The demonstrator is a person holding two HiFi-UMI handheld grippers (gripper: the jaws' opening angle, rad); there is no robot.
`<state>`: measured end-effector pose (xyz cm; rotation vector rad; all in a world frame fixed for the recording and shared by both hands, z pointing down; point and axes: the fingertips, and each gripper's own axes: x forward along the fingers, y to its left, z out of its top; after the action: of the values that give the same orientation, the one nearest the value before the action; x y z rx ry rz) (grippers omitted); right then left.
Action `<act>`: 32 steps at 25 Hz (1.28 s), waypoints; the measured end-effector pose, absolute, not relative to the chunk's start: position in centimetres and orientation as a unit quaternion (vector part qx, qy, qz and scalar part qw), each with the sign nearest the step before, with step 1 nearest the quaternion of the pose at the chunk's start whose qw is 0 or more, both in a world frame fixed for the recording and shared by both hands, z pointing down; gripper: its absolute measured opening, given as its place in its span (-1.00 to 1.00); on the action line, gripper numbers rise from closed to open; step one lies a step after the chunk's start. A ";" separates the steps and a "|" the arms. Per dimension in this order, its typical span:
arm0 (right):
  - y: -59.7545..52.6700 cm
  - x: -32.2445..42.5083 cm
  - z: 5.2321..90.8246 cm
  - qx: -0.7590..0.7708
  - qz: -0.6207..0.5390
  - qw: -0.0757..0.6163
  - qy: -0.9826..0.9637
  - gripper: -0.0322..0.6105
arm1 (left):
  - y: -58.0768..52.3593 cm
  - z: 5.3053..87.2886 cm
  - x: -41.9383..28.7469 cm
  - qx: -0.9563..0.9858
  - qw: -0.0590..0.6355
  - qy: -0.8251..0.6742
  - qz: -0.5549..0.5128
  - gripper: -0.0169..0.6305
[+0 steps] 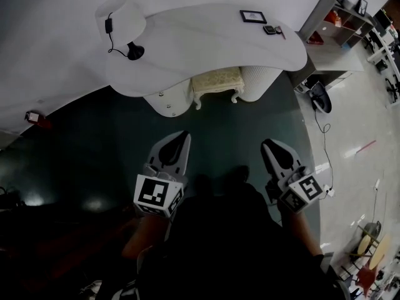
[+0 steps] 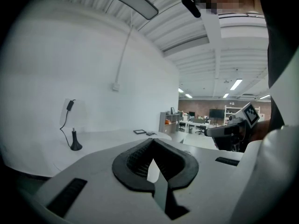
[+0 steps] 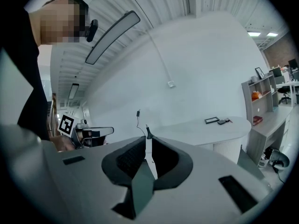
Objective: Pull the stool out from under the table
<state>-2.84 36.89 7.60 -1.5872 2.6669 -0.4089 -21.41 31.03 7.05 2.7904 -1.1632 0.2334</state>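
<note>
Left gripper (image 1: 182,136), right gripper (image 1: 270,145): both closed, empty, well short of stool (image 1: 217,81).
Stool tucked under table (image 1: 206,39); paired level hold likely sets up a 2-sided grab.

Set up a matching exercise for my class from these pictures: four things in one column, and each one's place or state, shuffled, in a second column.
Things:
1 stool
2 black frame
3 cabled stand
4 left gripper

Places or states:
A shut and empty, short of the table
B upright on the table, left end in the head view
C tucked under the table
D flat on the table, right end in the head view

Pairs: 1-C; 2-D; 3-B; 4-A
</note>
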 end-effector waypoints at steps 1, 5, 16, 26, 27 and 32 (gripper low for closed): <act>36.0 -2.3 7.7 -0.506 -0.135 0.008 0.852 -0.84 | 30.5 7.2 -20.9 0.918 0.054 -0.384 0.080 -0.91; 32.4 0.8 8.3 -0.491 -0.137 0.000 0.860 -0.84 | 28.2 7.5 -18.1 0.912 0.057 -0.399 0.081 -0.91; 21.5 11.7 7.6 -0.424 -0.129 -0.011 0.896 -0.84 | 20.3 6.6 -7.7 0.875 0.084 -0.473 0.057 -0.91; 16.2 13.1 7.5 -0.358 -0.103 -0.027 0.928 -0.84 | 17.1 6.9 -4.1 0.857 0.092 -0.504 0.051 -0.91; 15.7 12.7 7.6 -0.354 -0.103 -0.031 0.929 -0.84 | 16.6 7.0 -4.3 0.857 0.094 -0.505 0.050 -0.91; 13.6 9.2 8.1 -0.342 -0.110 -0.044 0.932 -0.84 | 14.1 7.2 -7.2 0.854 0.084 -0.512 0.037 -0.91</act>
<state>9.25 13.64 8.11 -1.1067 3.0135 -0.3571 -7.17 14.12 7.22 2.5496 -1.5271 0.1100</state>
